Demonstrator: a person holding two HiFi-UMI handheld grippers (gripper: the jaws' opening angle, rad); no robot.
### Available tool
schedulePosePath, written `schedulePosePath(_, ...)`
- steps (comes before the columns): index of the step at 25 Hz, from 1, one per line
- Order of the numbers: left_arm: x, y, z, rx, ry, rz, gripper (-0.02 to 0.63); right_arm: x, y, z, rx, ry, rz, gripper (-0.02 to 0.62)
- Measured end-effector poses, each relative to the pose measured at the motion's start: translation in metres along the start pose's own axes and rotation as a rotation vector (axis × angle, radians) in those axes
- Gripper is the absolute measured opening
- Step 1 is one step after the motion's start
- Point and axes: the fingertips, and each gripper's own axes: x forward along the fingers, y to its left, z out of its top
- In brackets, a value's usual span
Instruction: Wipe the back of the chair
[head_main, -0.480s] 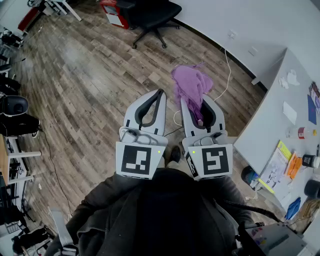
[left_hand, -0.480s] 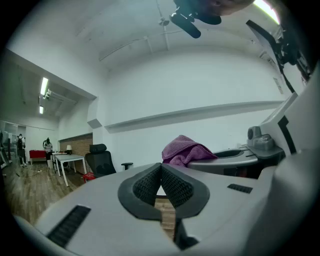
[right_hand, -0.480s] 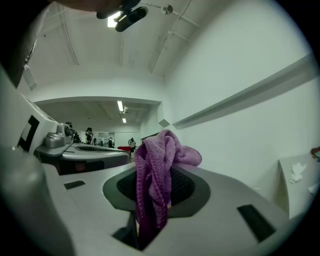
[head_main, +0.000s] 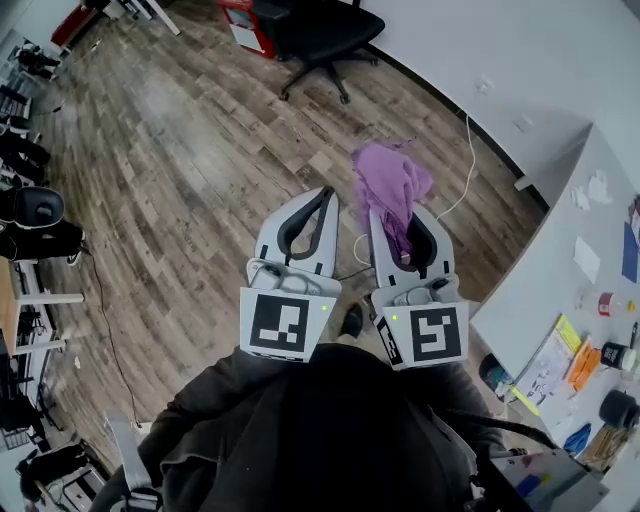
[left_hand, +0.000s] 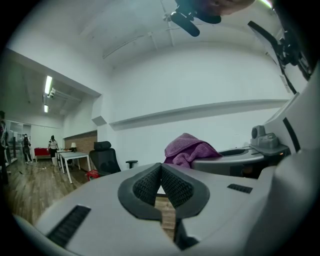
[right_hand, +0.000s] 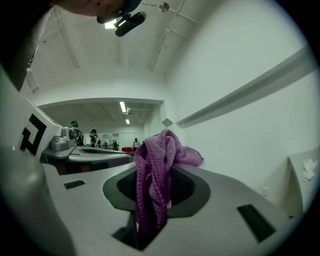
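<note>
A black office chair (head_main: 322, 32) stands on the wood floor at the top of the head view, well beyond both grippers; it also shows small in the left gripper view as the black chair (left_hand: 104, 159). My right gripper (head_main: 401, 218) is shut on a purple cloth (head_main: 390, 185), which bunches up above its tips; the same purple cloth (right_hand: 156, 172) hangs between the pads in the right gripper view. My left gripper (head_main: 322, 197) is shut with nothing in it, side by side with the right one.
A grey desk (head_main: 560, 250) with papers and small items runs along the right. A white cable (head_main: 458, 175) trails on the floor by the wall. Another chair (head_main: 30, 215) and desks sit at the left edge. People stand far off (right_hand: 75, 132).
The view has shifted slightly: both grippers and the cloth sit a little further right and lower, and the black chair is a bit nearer the top right. Grips are unchanged.
</note>
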Motion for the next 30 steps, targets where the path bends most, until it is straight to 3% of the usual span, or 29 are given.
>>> schedulePosePath(8,0.071,0.059,-0.021,-0.031,0.001,-0.003,0.009,0.088,-0.026,-0.014,0.006,0.025,-0.006,0.107)
schedulePosePath(22,0.211,0.255,-0.035,-0.065,0.021,-0.006,0.009,0.324,-0.019,-0.017,0.009,0.096,0.015,0.109)
schedulePosePath(30,0.257,0.283,-0.021,-0.042,-0.013,-0.076,0.009,0.376,-0.033,0.01,-0.039,0.061,-0.017,0.109)
